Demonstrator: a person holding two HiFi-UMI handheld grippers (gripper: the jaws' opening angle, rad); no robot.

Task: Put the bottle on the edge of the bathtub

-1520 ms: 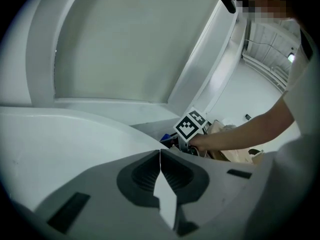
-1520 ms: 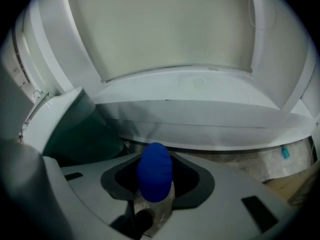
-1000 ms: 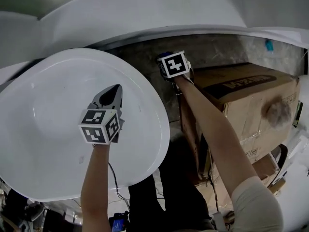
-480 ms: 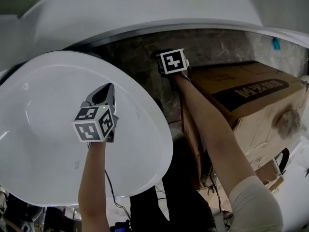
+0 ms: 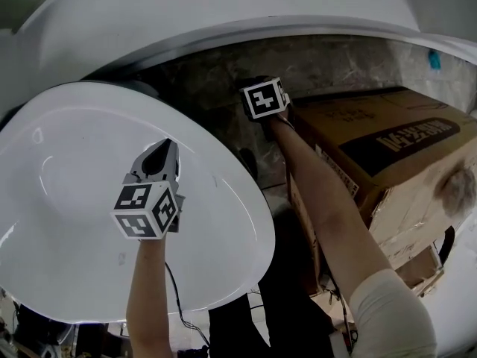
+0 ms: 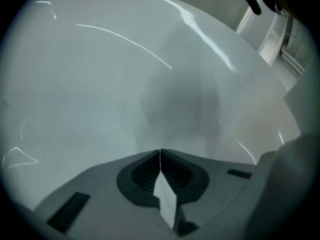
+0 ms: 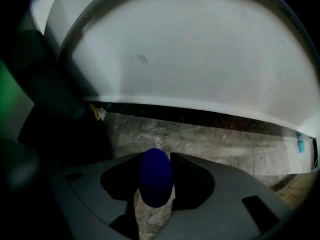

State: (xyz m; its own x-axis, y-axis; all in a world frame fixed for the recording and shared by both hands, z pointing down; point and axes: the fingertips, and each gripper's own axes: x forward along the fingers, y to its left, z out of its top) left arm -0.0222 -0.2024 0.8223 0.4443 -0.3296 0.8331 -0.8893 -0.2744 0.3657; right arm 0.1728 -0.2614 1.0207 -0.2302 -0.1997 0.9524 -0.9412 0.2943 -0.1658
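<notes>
A dark blue bottle (image 7: 155,176) stands between the jaws of my right gripper (image 7: 156,160), which is shut on it; only its rounded blue end shows. In the head view the right gripper (image 5: 261,95) hangs over the grey marbled floor (image 5: 201,88), between two white tubs, and its marker cube hides the bottle. The round white bathtub (image 5: 242,200) fills the left of that view. My left gripper (image 5: 165,149) hovers over its basin, jaws shut with nothing in them; in the left gripper view the left gripper (image 6: 160,154) faces smooth white tub wall (image 6: 125,84).
A second, larger white tub (image 5: 223,13) curves across the top, and its white side (image 7: 200,59) rises ahead of the right gripper. A big cardboard box (image 5: 387,140) stands right of the right arm. A narrow strip of floor (image 7: 215,139) runs between them.
The left gripper has drifted slightly lower and left over the basin. The right gripper has kept its place with the bottle. The view has shifted, so the box sits further right.
</notes>
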